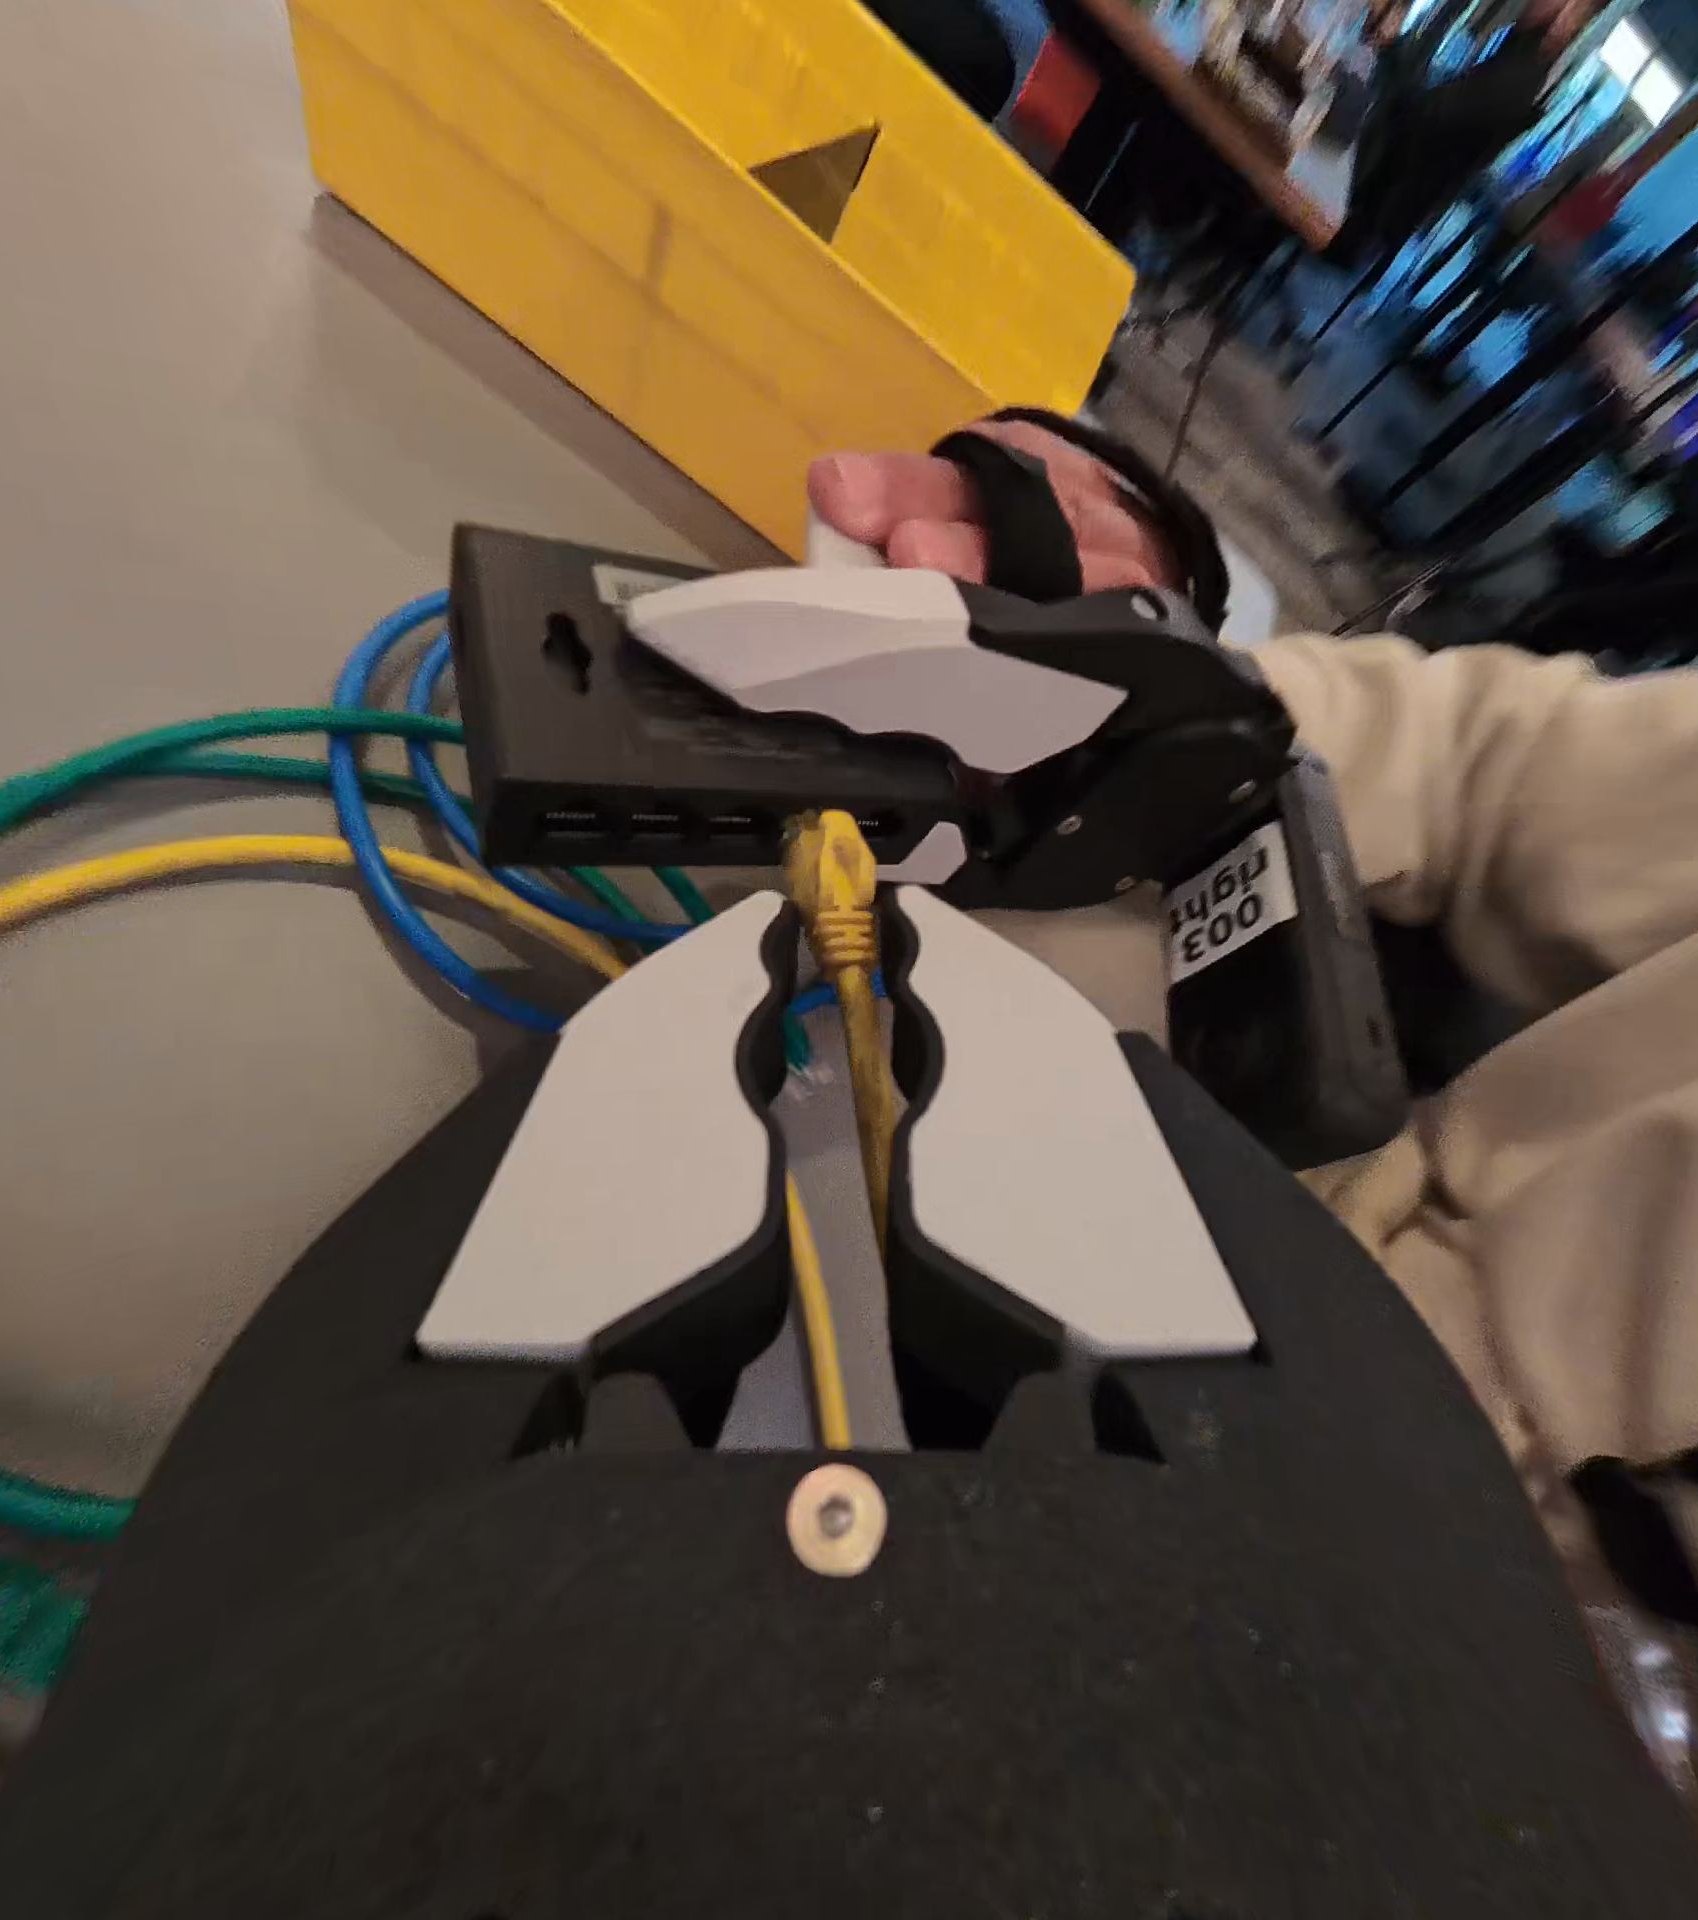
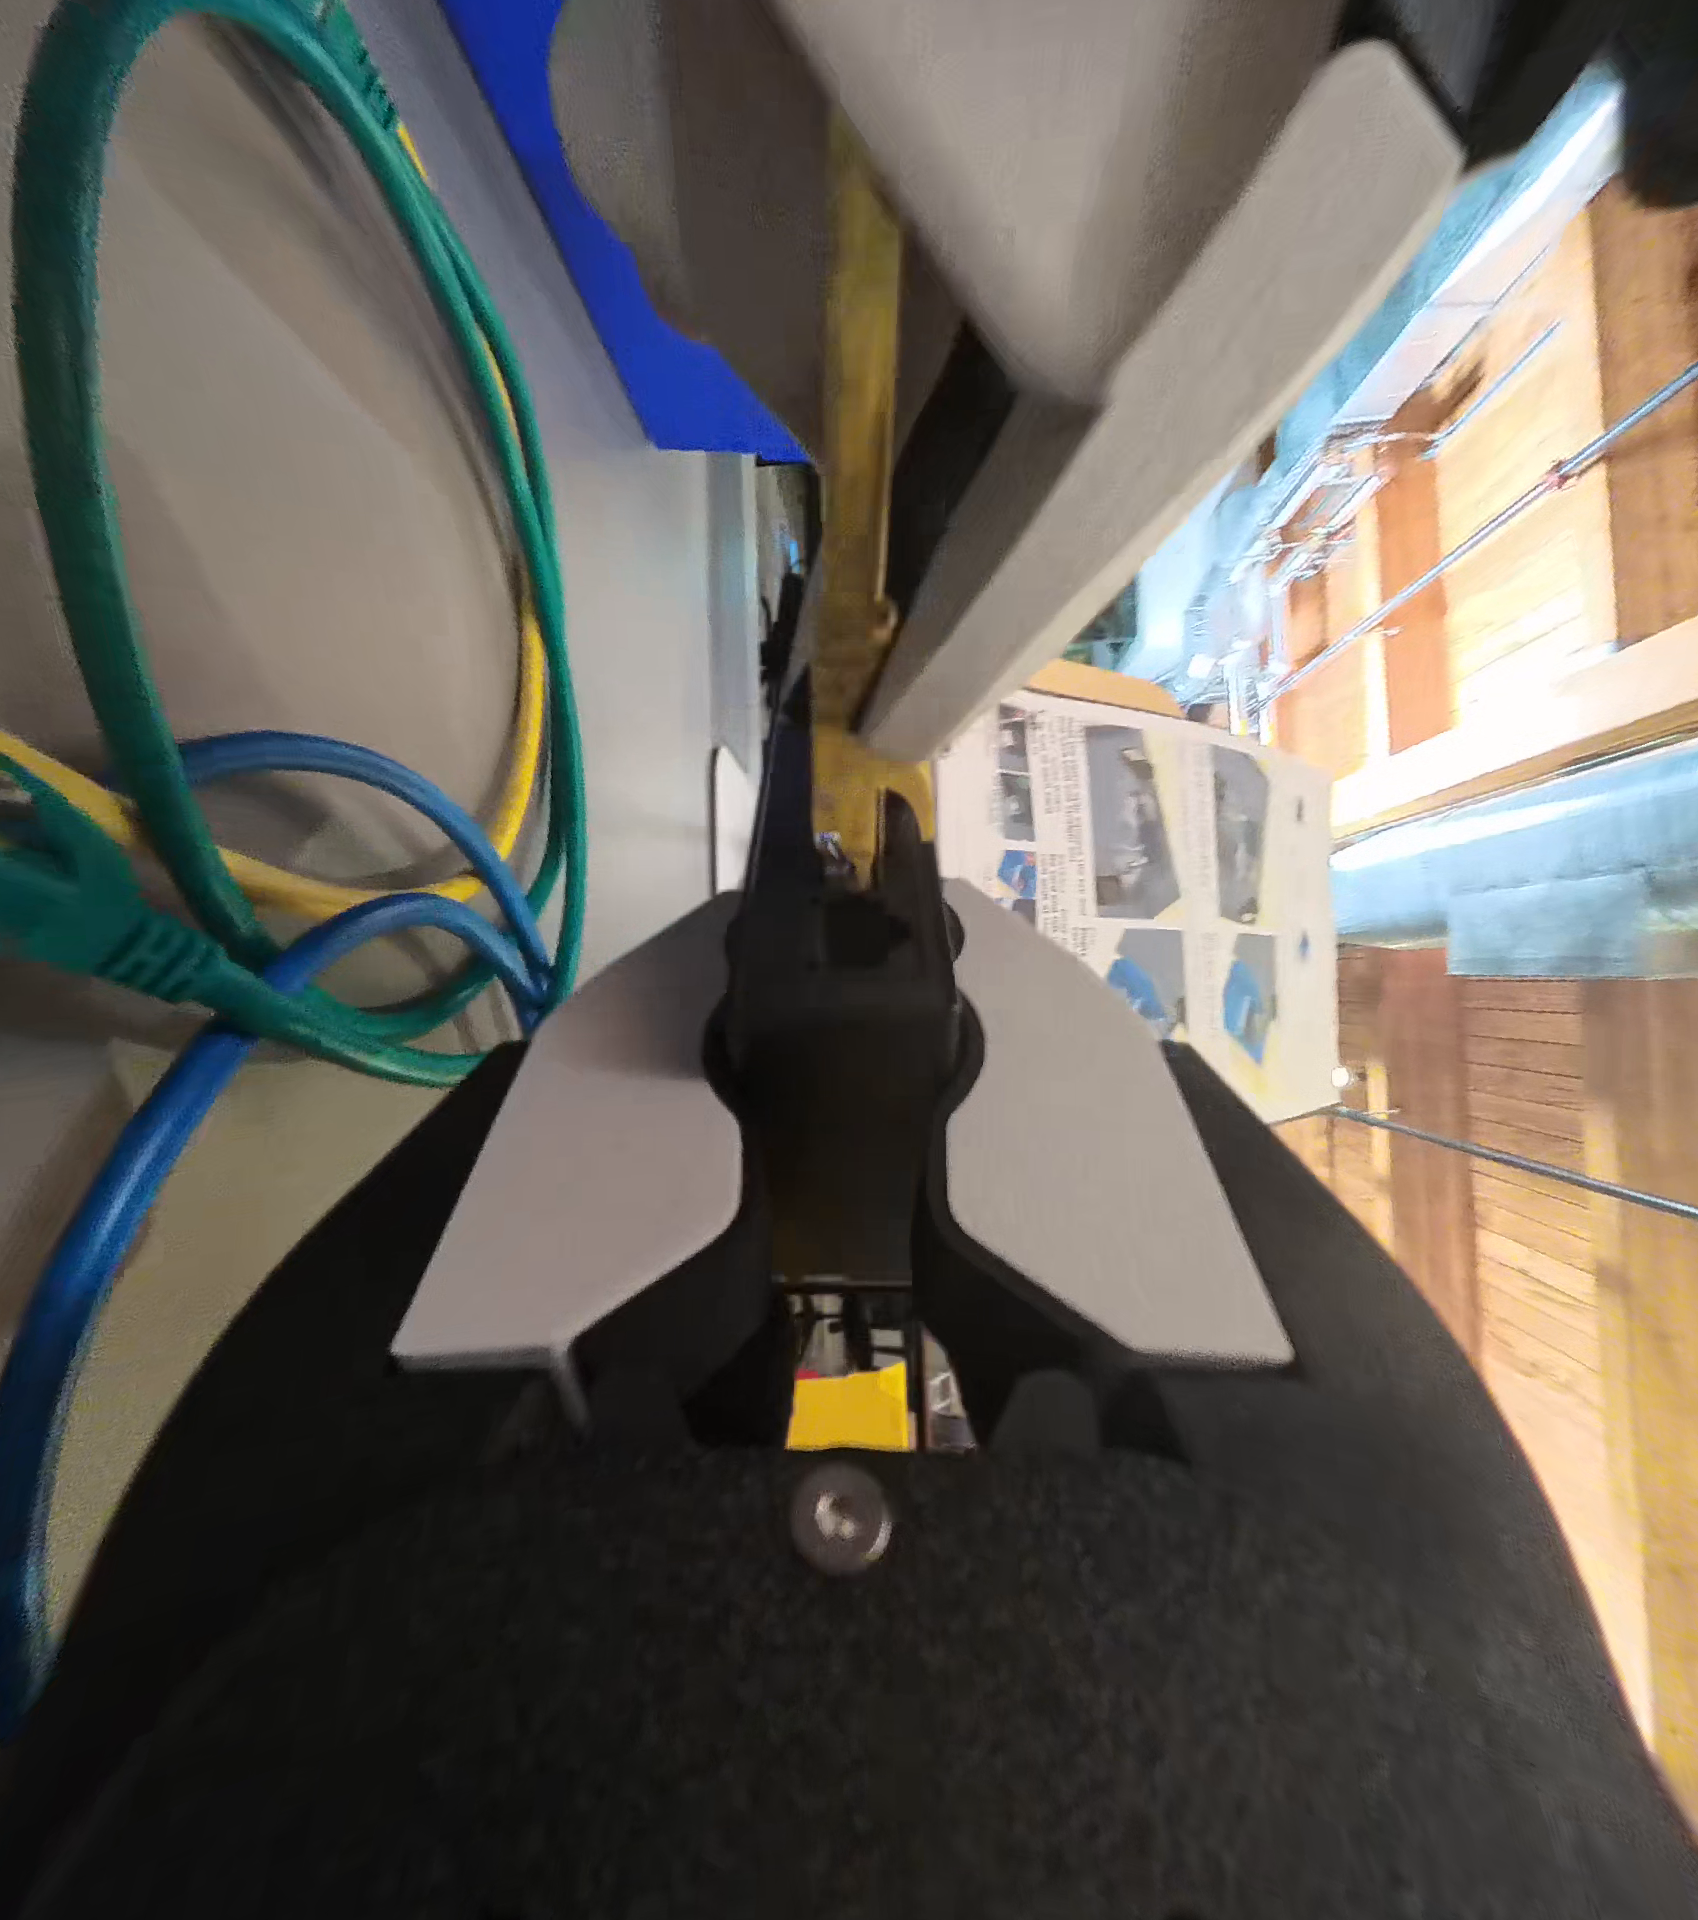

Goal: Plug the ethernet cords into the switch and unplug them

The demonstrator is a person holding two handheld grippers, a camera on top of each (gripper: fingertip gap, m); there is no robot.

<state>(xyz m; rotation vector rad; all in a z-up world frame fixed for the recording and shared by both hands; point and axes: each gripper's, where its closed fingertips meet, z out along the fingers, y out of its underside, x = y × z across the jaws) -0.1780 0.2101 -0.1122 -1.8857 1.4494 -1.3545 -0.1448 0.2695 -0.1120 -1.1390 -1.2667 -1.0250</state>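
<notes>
Between my left gripper (image 1: 840,935) fingers, closed loosely around it, the yellow cord (image 1: 837,914) has its plug at the switch (image 1: 679,727), which my right gripper (image 2: 840,966) clamps above the table (image 1: 97,416). It looks seated, though blur hides whether it latched. Three cords show: one yellow, one green cord (image 1: 149,743), one blue cord (image 1: 377,831), these two unplugged.

- Three switch (image 1: 616,727) ports left of the yellow plug (image 1: 829,862) stand free.
- Looped blue cords (image 1: 377,831) and green cords (image 1: 149,748) crowd the left table (image 1: 97,416).
- Yellow box (image 1: 679,239) blocks the far side.
</notes>
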